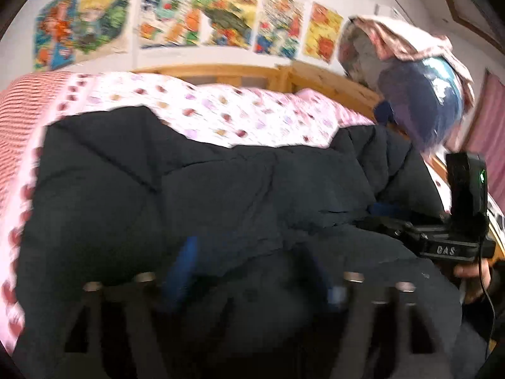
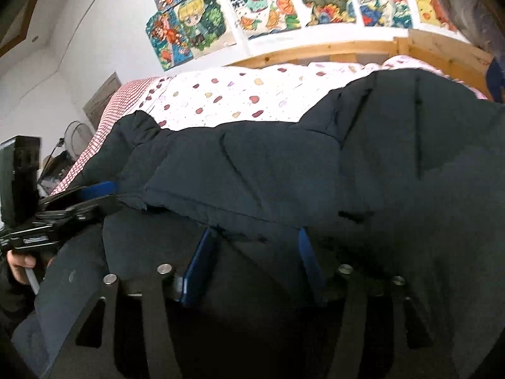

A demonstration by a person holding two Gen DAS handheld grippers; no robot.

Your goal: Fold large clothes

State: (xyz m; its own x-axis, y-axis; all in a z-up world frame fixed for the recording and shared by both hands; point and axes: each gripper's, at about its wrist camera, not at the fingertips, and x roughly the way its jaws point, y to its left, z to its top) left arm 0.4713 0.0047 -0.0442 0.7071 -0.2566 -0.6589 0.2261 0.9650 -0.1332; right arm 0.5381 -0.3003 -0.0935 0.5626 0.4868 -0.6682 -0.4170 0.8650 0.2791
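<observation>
A black quilted jacket (image 1: 195, 189) lies spread over the bed and fills the lower half of both views. My left gripper (image 1: 252, 262) pushes into its near edge, blue fingers (image 1: 184, 268) wide apart and open, with padded fabric bulging between them. My right gripper (image 2: 255, 246) is likewise open, and the jacket (image 2: 284, 170) hem drapes over its fingertips (image 2: 202, 262). Each gripper shows in the other's view: the right gripper body (image 1: 454, 243) at the jacket's right side, the left gripper body (image 2: 47, 221) at its left side, each held by a hand.
The bed has a pink-and-white spotted cover (image 1: 221, 110) and a wooden frame (image 1: 315, 79) along the far side. Colourful posters (image 1: 173, 15) hang on the wall. A bundle in blue plastic with pink cloth on top (image 1: 419, 94) sits at the bed's right end.
</observation>
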